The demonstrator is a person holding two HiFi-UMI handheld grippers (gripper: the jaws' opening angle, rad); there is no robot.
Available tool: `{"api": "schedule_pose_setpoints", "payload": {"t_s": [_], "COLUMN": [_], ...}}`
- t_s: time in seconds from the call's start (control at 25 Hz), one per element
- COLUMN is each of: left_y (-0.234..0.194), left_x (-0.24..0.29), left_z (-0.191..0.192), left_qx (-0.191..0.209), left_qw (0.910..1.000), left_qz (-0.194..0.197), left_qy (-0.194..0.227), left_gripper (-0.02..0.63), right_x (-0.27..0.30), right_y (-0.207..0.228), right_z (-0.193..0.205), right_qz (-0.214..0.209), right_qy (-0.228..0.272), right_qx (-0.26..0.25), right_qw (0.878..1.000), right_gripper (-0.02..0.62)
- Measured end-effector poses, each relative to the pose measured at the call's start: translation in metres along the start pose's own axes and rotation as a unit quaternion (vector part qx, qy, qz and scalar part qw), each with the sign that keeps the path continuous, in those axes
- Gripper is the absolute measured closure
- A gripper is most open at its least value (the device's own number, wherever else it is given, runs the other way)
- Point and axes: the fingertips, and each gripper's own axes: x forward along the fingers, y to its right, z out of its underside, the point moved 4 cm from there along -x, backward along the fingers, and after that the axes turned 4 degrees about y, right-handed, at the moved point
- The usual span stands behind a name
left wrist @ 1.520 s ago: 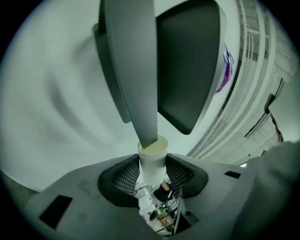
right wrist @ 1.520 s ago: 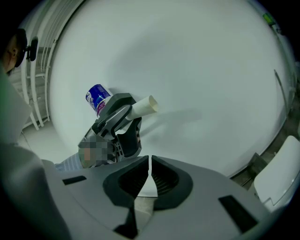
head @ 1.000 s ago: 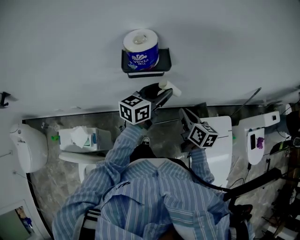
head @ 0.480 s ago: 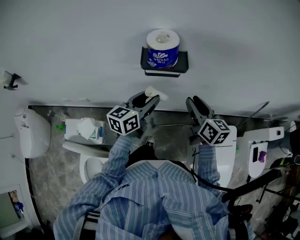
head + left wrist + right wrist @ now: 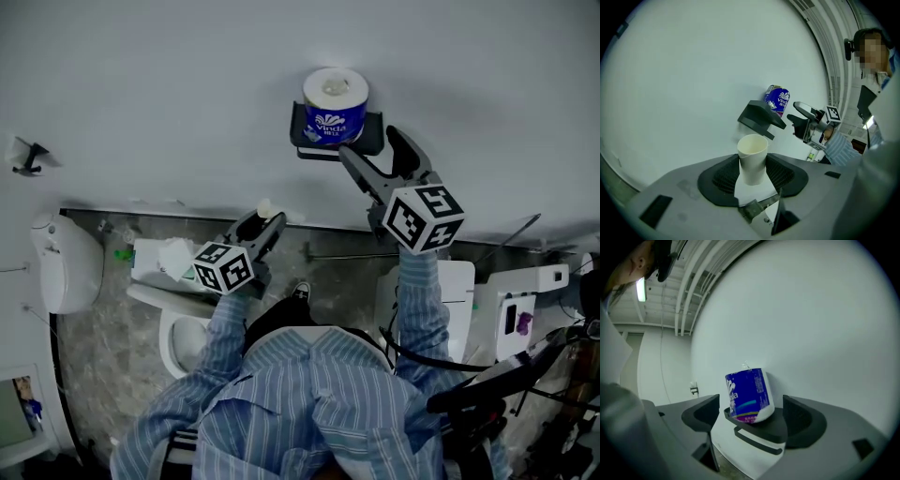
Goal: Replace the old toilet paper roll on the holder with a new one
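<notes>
Sleeves (image 5: pixel 223 330) of striped cloth lie closest to us at the bottom of the head view, one reaching out to each gripper. Our left gripper (image 5: pixel 262 227) sits low and near the body, over the stone-patterned floor (image 5: pixel 328 272). Its jaws are clamped on a bare cardboard tube (image 5: pixel 752 159), which stands upright between the ribbed pads with its open end toward the wall. A white toilet (image 5: pixel 173 330) stands below and to the left of this gripper, with a tissue box (image 5: pixel 161 264) just beside it on the wall side.

Our right gripper (image 5: pixel 371 143) is raised higher and reaches farther out, with its marker cube facing us. Its jaws are opening and stand wide apart. They press on nothing. In the right gripper view, the gap between them frames the holder and the roll just ahead.

Farther on, the black holder (image 5: pixel 373 134) is fixed to the pale wall (image 5: pixel 169 84); the right gripper's tips are close by its right end. A wrapped roll (image 5: pixel 335 105), in blue printed wrap with a white top, stands upright on the holder's top shelf. We see an empty bar (image 5: pixel 757 442) under that shelf in the right gripper view.
</notes>
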Motion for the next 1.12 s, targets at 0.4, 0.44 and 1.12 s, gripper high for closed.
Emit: {"api": "schedule_pose_setpoints", "payload": {"t_s": [0.4, 0.44, 1.12], "left_y": [-0.002, -0.005, 0.006], "left_x": [-0.028, -0.031, -0.030], "left_z": [0.014, 0.015, 0.019], "left_qx": [-0.020, -0.020, -0.022], "left_qw": [0.9995, 0.9994, 0.9995], "left_qz": [-0.020, -0.025, -0.015], "left_qy": [0.012, 0.013, 0.015], "left_gripper": [0.428, 0.428, 0.428], "right_x": [0.057, 0.062, 0.062], "right_y": [-0.013, -0.013, -0.009], "right_z": [-0.008, -0.007, -0.012], "right_qz": [0.068, 0.074, 0.050], "right_qy": [-0.048, -0.056, -0.019], "right_qx": [-0.104, -0.117, -0.129], "right_qw": [0.991, 0.989, 0.990], "right_gripper": [0.158, 0.158, 0.156]}}
